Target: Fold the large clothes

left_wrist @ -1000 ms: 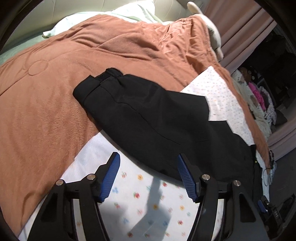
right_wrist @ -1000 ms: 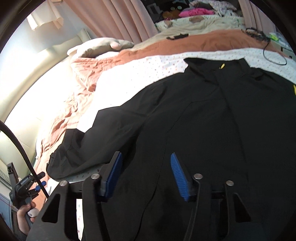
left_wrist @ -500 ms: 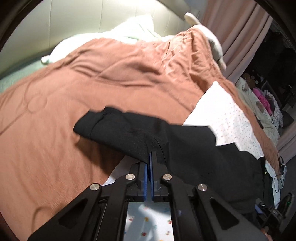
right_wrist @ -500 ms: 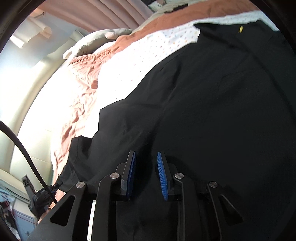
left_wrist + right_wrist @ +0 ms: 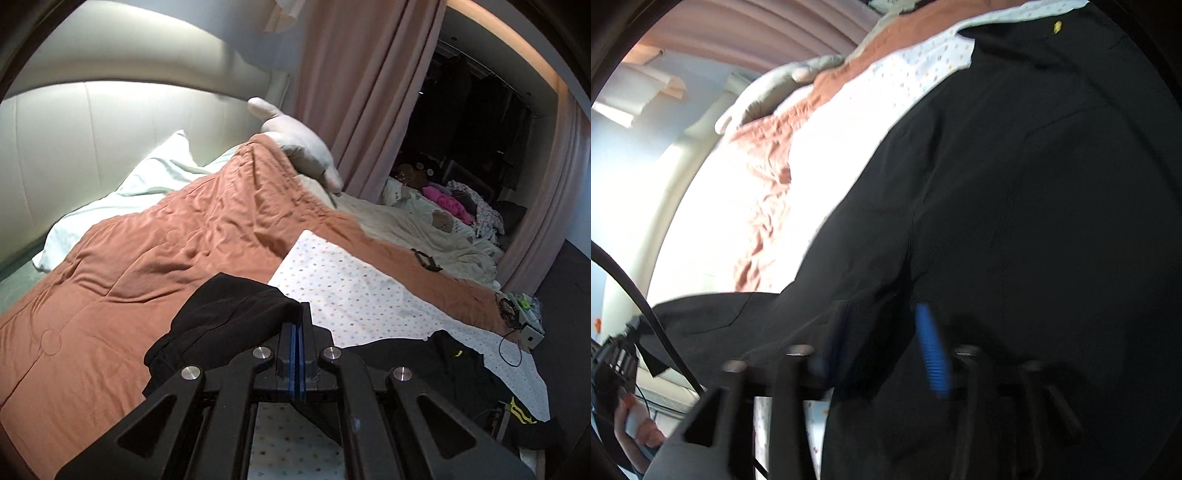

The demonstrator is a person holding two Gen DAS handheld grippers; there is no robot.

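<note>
A large black garment (image 5: 1015,192) lies spread on a white dotted sheet (image 5: 354,291) on the bed. My left gripper (image 5: 297,325) is shut on the black sleeve (image 5: 229,314) and holds it lifted above the sheet; the sleeve end hangs bunched to the left. The garment's body with yellow marks (image 5: 458,373) lies at the right in the left wrist view. My right gripper (image 5: 886,332) is over the garment near the armpit seam, its blue pads apart with black cloth draped over the left one. That view is motion-blurred.
An orange quilt (image 5: 147,258) covers the bed, with pale pillows (image 5: 122,199) at the headboard. A pink curtain (image 5: 354,92) hangs behind. A second bed with piled clothes (image 5: 447,210) is beyond. Cables and small items (image 5: 517,317) lie at the sheet's far right.
My left gripper closed on the sleeve and lifted it up toward the garment's body. My right gripper narrowed over the cloth, then its pads spread again while it moved closer.
</note>
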